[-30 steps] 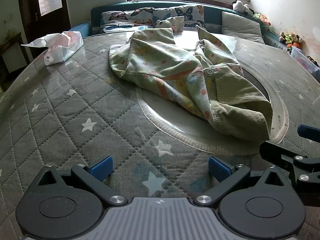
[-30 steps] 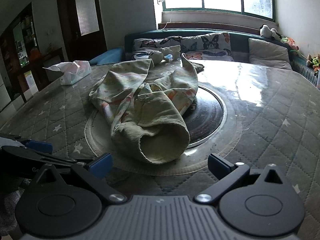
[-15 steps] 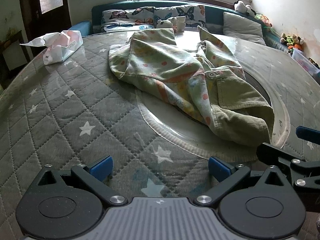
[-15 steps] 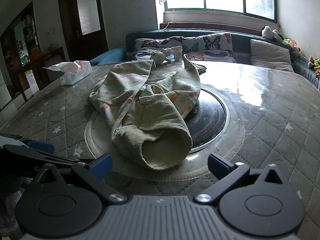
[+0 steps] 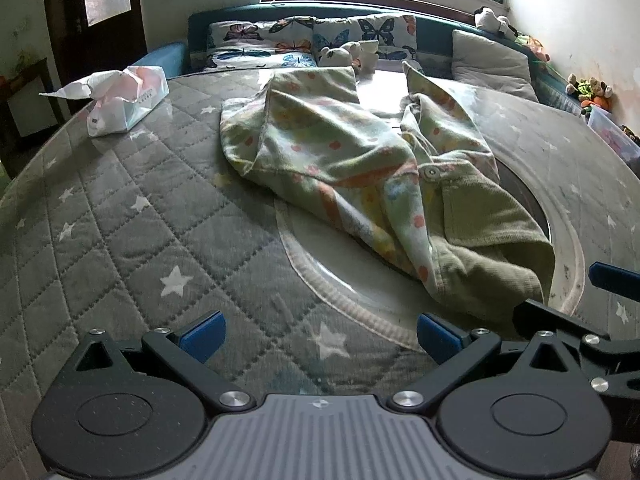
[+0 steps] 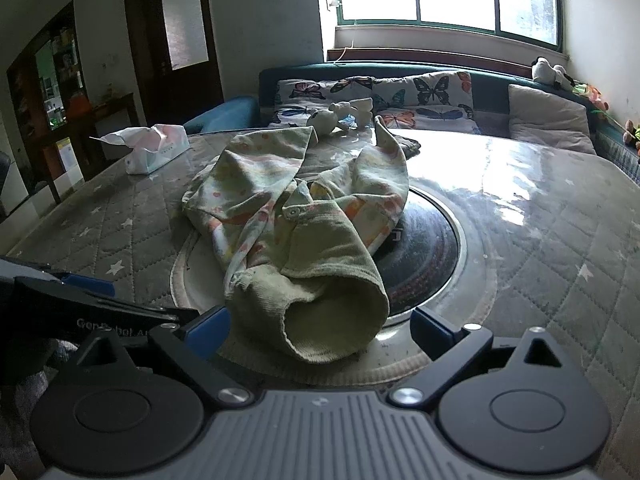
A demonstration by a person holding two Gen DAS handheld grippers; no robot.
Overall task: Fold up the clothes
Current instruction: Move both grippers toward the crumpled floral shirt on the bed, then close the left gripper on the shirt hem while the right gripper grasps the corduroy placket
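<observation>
1. Lying crumpled in the middle of the round worktop (image 5: 120, 216), the garment (image 5: 360, 168) is a pale floral-print piece with an olive corduroy side, and a snap button shows where the two fabrics meet.
2. Its olive sleeve (image 6: 332, 300) points toward the near edge, with the open cuff facing the right wrist camera.
3. The garment rests partly on the grey quilted star-print cover and partly over the dark round disc (image 6: 432, 248) set in the centre of the worktop.
4. The left tongs (image 5: 318, 332) are spread wide with nothing between the blue pads, low over the quilted cover just near and left of the garment, not touching it.
5. The right tongs (image 6: 320, 326) are also spread and empty, and the sleeve cuff sits between and just beyond their tips; contact cannot be told.
6. In the left wrist view, the right tongs show at the right edge, close beside the sleeve.
7. A tissue pack (image 5: 124, 96) with a tissue pulled up sits at the far left of the worktop, well apart from the garment.
8. Beyond the far edge stands a sofa (image 6: 400, 92) with butterfly-print cushions and soft toys, under a window.
</observation>
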